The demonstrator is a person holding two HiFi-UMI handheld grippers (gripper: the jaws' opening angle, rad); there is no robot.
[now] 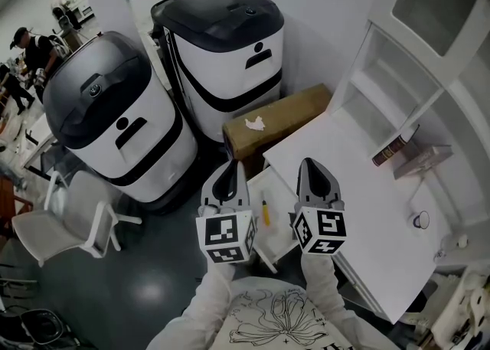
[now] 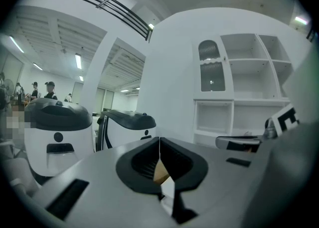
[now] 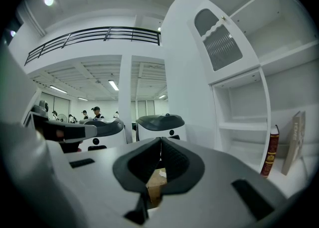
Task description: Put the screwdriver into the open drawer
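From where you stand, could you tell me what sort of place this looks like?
Probably a large open lab or workshop hall: two big white-and-black machines stand on the floor, people are in the background, and a white desk with shelving sits alongside.

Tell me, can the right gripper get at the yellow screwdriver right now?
Probably yes: the screwdriver lies uncovered just left of the right gripper, nothing between them, though its jaws are shut.

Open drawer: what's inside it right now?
A yellow screwdriver lies inside the open drawer. The left gripper and right gripper, both shut and empty, overlap its edges, so those parts are hidden.
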